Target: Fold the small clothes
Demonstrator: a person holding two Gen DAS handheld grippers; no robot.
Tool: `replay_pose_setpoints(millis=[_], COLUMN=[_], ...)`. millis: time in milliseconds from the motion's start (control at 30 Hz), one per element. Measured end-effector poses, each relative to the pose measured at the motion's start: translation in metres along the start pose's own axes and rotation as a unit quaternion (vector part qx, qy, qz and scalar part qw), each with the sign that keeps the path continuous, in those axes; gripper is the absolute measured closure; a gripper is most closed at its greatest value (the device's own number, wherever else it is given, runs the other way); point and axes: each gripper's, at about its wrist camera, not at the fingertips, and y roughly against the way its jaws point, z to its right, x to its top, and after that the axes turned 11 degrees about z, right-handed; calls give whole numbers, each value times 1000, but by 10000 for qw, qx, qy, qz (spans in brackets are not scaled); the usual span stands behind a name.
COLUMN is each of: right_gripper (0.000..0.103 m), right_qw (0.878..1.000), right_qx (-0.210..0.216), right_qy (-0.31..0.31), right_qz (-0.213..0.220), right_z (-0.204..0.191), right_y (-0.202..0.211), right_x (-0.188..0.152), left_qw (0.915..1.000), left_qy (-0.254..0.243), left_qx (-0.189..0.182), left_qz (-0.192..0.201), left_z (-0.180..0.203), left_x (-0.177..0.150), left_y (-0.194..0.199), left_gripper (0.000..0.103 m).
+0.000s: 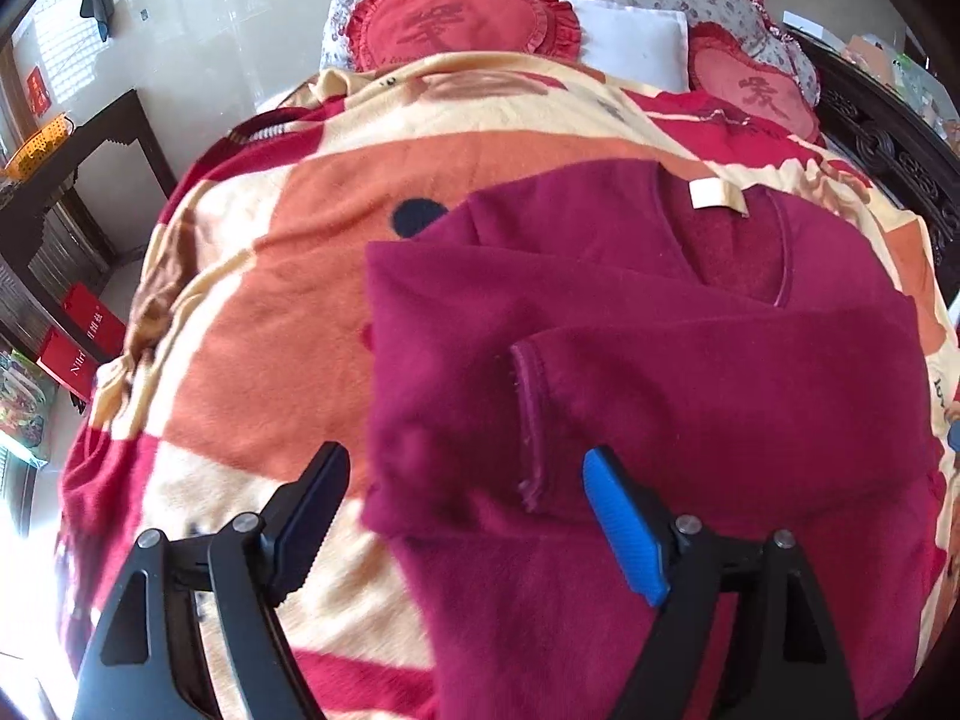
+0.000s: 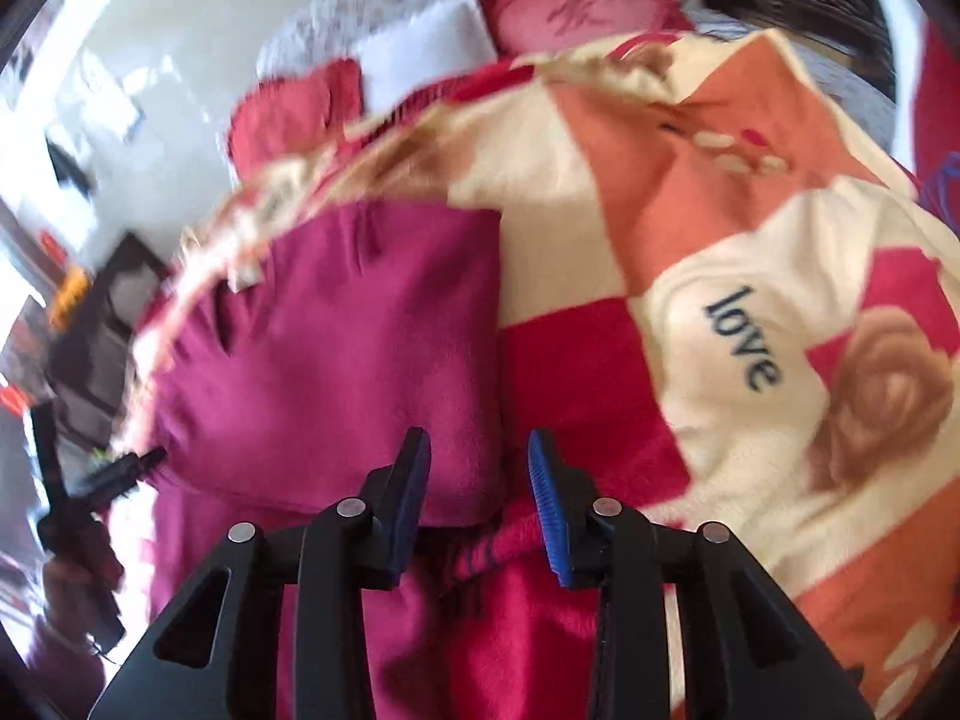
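Observation:
A maroon long-sleeved top (image 1: 690, 372) lies on a patterned blanket (image 1: 258, 300), neckline and white label (image 1: 717, 195) away from me, both sleeves folded across its front. My left gripper (image 1: 468, 480) is open and empty, hovering over the left edge of the top near a sleeve cuff (image 1: 531, 420). In the right wrist view the same top (image 2: 336, 348) lies left of centre on the blanket (image 2: 690, 228). My right gripper (image 2: 480, 468) is open and empty above the top's lower right edge. The left gripper (image 2: 129, 465) shows at the far left of this blurred view.
Two red heart-shaped cushions (image 1: 456, 21) and a white pillow (image 1: 636, 42) lie at the bed's head. A dark carved bed frame (image 1: 888, 144) runs along the right. A dark side table (image 1: 72, 180) and red bags (image 1: 78, 336) stand on the left.

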Motion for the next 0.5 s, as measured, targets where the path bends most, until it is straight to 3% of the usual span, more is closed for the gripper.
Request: replay_pose_setpoints(millis=[133, 267, 500], right_gripper=[85, 85, 81], right_qw=[9987, 9943, 9994], right_qx=[52, -409, 24], right_qy=[370, 911, 327], right_qz=[-350, -361, -121], right_z=[-8, -16, -4], right_y=[3, -12, -32], right_x=[-23, -37, -29], left_qw=[9999, 9996, 9989], left_qy=[102, 248, 394], left_qx=[49, 96, 172], left_qz=[48, 19, -160], left_z=[-22, -38, -58], left_x=[-6, -17, -41], left_y=[20, 35, 47], left_gripper=[19, 19, 19])
